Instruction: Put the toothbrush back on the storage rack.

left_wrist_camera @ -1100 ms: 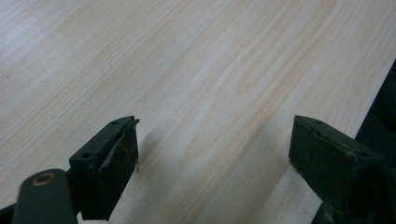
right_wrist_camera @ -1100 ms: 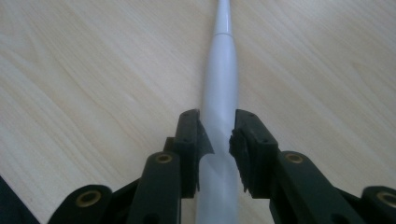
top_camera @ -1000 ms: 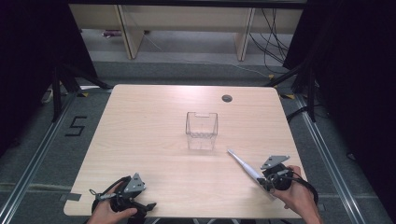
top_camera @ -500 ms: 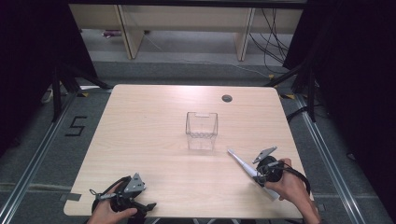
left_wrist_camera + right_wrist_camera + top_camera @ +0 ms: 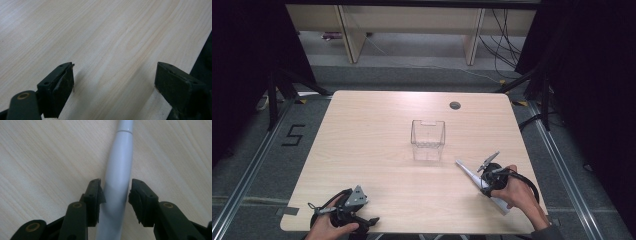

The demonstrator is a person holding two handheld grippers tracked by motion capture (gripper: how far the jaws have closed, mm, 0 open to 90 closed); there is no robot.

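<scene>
Over the last second the right gripper (image 5: 485, 181) has slid in from the table's right edge toward the middle and now sits right over the white tube (image 5: 119, 170), which has kept its place. Its jaws have just been opening a little and now stand on either side of the tube's thicker part; in the right gripper view the left pad (image 5: 96, 195) seems to touch the tube while a sliver of space shows at the other, so the tube is straddled but not yet squeezed. It lies flat on the wooden table (image 5: 372, 130), slanting from near the person's right hand up toward the clear plastic box (image 5: 428, 140), its thin end just short of the box.

The left gripper (image 5: 346, 212) has not stirred; it rests at the near left edge with its jaws wide apart and nothing between them.

Judging from this, the reach is done and the pickup is about to start: closing on the tube comes next, probably to carry it into the box.
</scene>
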